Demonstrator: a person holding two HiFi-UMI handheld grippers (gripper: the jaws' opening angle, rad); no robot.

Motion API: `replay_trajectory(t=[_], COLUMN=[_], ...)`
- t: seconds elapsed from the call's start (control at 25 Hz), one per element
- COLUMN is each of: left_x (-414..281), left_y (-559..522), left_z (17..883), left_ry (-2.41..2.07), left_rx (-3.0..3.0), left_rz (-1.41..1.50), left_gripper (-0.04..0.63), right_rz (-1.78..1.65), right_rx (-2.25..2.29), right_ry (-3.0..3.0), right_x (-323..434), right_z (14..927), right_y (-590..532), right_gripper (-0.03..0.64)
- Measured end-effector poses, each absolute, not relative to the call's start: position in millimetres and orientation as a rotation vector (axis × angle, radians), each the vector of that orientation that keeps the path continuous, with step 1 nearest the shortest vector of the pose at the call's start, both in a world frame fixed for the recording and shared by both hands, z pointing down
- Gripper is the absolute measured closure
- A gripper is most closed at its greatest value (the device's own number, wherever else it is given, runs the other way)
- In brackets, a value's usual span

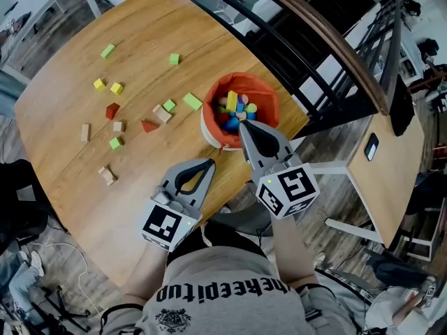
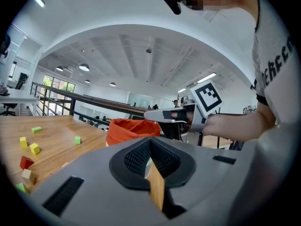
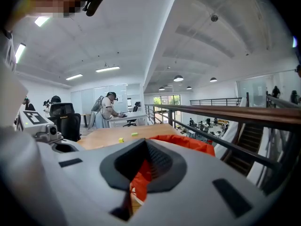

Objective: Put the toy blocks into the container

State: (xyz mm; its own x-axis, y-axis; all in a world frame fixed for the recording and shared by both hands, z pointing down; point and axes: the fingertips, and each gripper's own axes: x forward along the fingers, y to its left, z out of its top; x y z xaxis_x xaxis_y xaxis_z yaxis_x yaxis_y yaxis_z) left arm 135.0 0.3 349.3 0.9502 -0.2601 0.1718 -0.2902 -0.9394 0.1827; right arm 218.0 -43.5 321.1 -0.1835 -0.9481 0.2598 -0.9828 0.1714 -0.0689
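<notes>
Both claws were closed up here. The right claw (image 1: 244,126) had its jaws pressed together with nothing in them, and its tip hung right over the near rim of the orange bucket (image 1: 269,93). The bucket sat just ahead of and under that tip. From its own camera you mostly saw orange fabric (image 3: 188,142) through the slit between the jaws.

The left claw (image 1: 208,163) was shut too, jaws together and empty, with only a sliver of wooden table (image 1: 147,68) showing through the gap. It hung over the near edge of the table, just beside the right claw on its left, with the bucket ahead and a bit to its right.

The bucket held a pile of blocks (image 1: 232,101): yellow, blue and a few other colours.

Plenty of loose blocks lay on the table ahead and to the left of the left claw:
- a green block (image 1: 192,101) just left of the bucket
- a red wedge (image 1: 148,125) closer in
- two yellow blocks (image 1: 116,88) further out
- a plain wooden block (image 1: 106,175) nearest, off to the left
</notes>
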Motion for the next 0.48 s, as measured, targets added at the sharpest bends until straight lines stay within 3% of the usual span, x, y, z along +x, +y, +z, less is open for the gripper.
replay_trajectory(t=[0.48], left_x=[98.5], left_y=[-1.1], left_z=[342.1], left_ry=[-0.554], left_rx=[2.888], left_rz=[0.191], left_gripper=[0.581], right_rz=[0.284], right_rx=[1.693], right_ry=[-2.479], right_x=[157.8], right_z=[306.8], right_y=[-46.0], right_gripper=[0.606])
